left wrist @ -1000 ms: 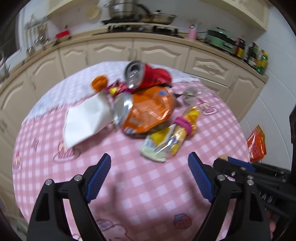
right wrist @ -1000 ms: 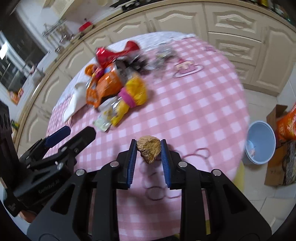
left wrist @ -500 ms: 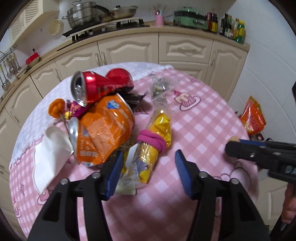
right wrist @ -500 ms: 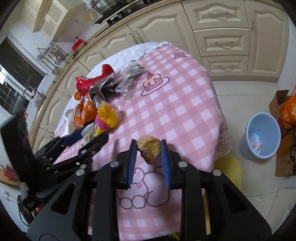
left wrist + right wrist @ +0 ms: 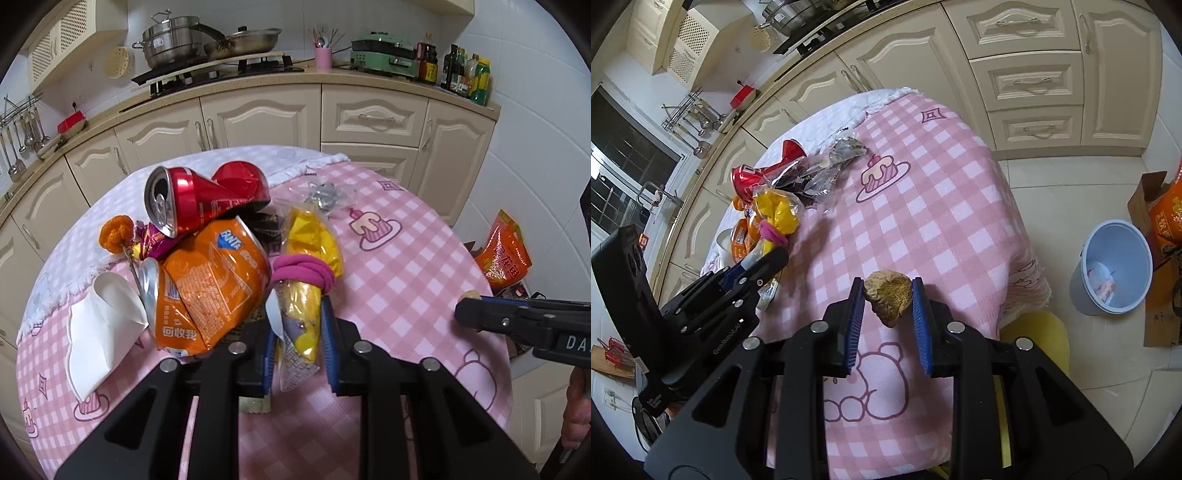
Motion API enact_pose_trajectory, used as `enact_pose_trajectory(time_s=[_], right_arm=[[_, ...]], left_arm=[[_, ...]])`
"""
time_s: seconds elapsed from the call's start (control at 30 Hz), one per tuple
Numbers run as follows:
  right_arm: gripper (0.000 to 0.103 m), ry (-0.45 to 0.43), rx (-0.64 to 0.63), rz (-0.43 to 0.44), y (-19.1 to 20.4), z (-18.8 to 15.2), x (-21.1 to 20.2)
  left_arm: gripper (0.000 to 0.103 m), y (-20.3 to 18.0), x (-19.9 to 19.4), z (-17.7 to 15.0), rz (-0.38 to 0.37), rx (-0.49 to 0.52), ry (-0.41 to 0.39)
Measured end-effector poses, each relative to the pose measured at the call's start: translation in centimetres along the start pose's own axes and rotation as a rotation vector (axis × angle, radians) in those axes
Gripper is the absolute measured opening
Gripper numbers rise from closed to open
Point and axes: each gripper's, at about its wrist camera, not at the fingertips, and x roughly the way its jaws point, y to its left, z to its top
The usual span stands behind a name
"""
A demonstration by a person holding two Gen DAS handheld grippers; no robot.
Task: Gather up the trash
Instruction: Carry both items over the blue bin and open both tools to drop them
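Note:
On the pink checked table point(image 5: 388, 280) lies a trash pile: a crushed red can point(image 5: 192, 203), an orange snack bag point(image 5: 210, 288), white paper point(image 5: 103, 325) and a yellow bag point(image 5: 306, 251) tied with a pink band. My left gripper point(image 5: 299, 332) is closing its jaws on the near end of the yellow bag, and both pads touch it. It also shows in the right wrist view as the left gripper point(image 5: 768, 262). My right gripper point(image 5: 887, 291) is shut on a brown lump point(image 5: 888, 301) held above the table's near edge.
A light blue bin point(image 5: 1112, 266) stands on the tiled floor right of the table, beside a cardboard box point(image 5: 1156, 266) and orange packets. A clear wrapper point(image 5: 325, 194) lies behind the pile. Kitchen cabinets point(image 5: 373, 118) curve round the far side.
My left gripper moved in over the pile and its jaws narrowed from wide apart to gripping the yellow bag. The right gripper swung towards the table's right side, still holding the brown lump.

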Motion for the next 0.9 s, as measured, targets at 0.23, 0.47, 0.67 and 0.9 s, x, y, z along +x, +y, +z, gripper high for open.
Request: enact_pose_trajectory(time_s=[0.23,0.47,0.67,0.9], right_arm=[[0.026,-0.017,0.025,0.009,-0.7,-0.1,-1.0],[0.026,-0.045,0.079,-0.004,-3.4,-0.4,-2.8],[0.026,-0.080,0.153,-0.029,-6.7,-0.8,-4.5],[0.026,-0.140,0.250,-0.104,-11.6,-1.8,-7.5]], left_arm=[[0.021,-1.3,-0.7,0.1,-0.036,0.006,0.004],[0.021,-5.6,-1.1,0.4,-0.095,0.066,-0.004],[0.021,-9.8,-1.4,0.8,-0.160,0.127,-0.009],[0.021,-16.3,-0.7,0.8,-0.236,0.216,0.009]])
